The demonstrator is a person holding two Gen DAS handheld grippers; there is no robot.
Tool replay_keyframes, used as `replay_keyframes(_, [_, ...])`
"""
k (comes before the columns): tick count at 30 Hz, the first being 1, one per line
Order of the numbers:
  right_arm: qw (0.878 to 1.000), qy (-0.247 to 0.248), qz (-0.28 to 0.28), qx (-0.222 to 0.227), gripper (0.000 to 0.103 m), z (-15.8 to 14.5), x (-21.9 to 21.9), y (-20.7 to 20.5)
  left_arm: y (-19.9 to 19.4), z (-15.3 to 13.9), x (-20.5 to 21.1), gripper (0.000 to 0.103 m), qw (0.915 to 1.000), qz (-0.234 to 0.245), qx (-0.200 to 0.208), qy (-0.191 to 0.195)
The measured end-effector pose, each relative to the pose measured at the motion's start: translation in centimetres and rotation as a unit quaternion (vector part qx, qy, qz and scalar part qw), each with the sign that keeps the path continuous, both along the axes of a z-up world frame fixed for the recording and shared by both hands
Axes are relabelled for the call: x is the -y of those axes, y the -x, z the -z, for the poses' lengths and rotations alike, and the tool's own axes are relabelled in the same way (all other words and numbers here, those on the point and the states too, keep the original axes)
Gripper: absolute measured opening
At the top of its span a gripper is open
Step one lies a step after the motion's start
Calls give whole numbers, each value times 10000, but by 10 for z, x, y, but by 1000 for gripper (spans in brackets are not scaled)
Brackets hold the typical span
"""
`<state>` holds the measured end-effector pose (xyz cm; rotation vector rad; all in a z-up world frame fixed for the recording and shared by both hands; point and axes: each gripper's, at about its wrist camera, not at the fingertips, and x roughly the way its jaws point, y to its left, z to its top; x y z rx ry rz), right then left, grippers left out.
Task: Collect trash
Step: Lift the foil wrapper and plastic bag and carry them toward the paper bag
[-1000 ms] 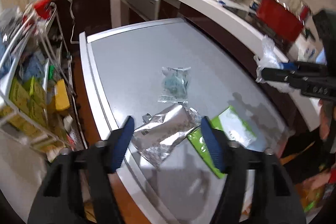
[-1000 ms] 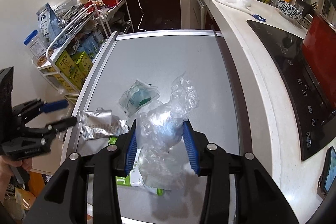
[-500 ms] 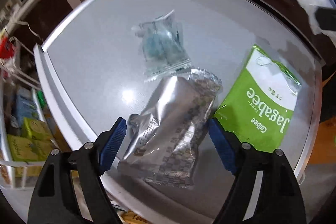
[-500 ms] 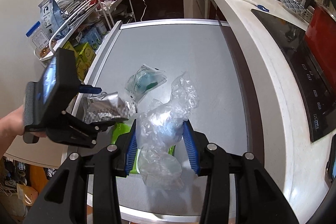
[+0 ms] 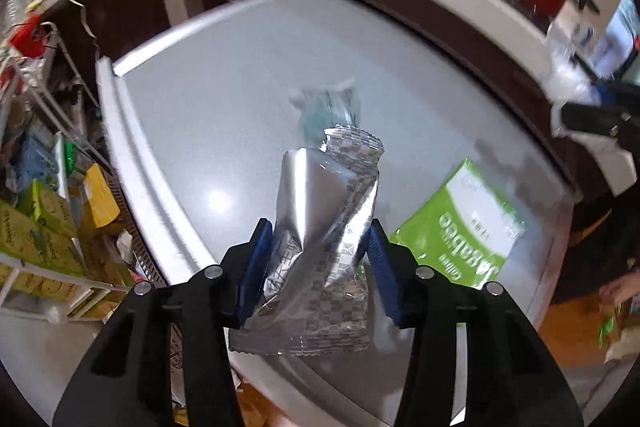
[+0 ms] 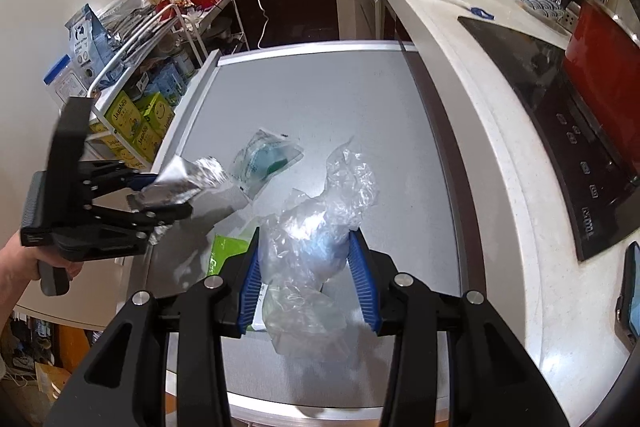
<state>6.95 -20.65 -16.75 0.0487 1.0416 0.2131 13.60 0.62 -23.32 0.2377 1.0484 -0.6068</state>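
Observation:
My left gripper point(image 5: 320, 239) is closing its jaws on a silver foil wrapper point(image 5: 328, 203), and the blue pads press its crumpled sides. In the right wrist view that wrapper point(image 6: 188, 175) hangs in the left gripper point(image 6: 164, 197) just above the grey table point(image 6: 340, 99). A green Jagabee bag point(image 5: 460, 227) lies flat to the right of it. A clear packet with teal contents point(image 5: 326, 107) lies further back. My right gripper point(image 6: 306, 259) is shut on a crumpled clear plastic bag point(image 6: 316, 227) above the green bag point(image 6: 226, 251).
A wire rack point(image 6: 132, 75) packed with boxes stands left of the table. A white counter with a black cooktop point(image 6: 560, 155) runs along the right, with a phone point(image 6: 632, 291) at its near end. The table's far half point(image 5: 240, 75) is bare.
The left gripper came down around the silver wrapper, closed on it and raised it off the table. The right gripper kept still with its plastic bag.

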Motion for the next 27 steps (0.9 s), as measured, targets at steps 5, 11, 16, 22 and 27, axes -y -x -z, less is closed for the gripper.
replay_keyframes(5, [9996,-63,-55,288,40,-22,-1,11,27,-43,-7,49,9967,-477,475,457])
replay_keyframes(11, [9979,-264,-54,581,40,-49,1,34,58,-86,-8,48,9888,-932,837,815])
replay_keyframes(16, [9949,-400,-226,903,40,-78,-3,64,91,-116,-11,48,9815,-1202,1139,961])
replay_keyframes(22, [9915,-457,-371,1156,40,-101,-6,98,129,-136,-14,48,9754,-1364,1335,1108])
replay_keyframes(27, [9899,-487,-425,1264,40,-113,-4,125,158,-145,-12,48,9733,-1373,1375,1219])
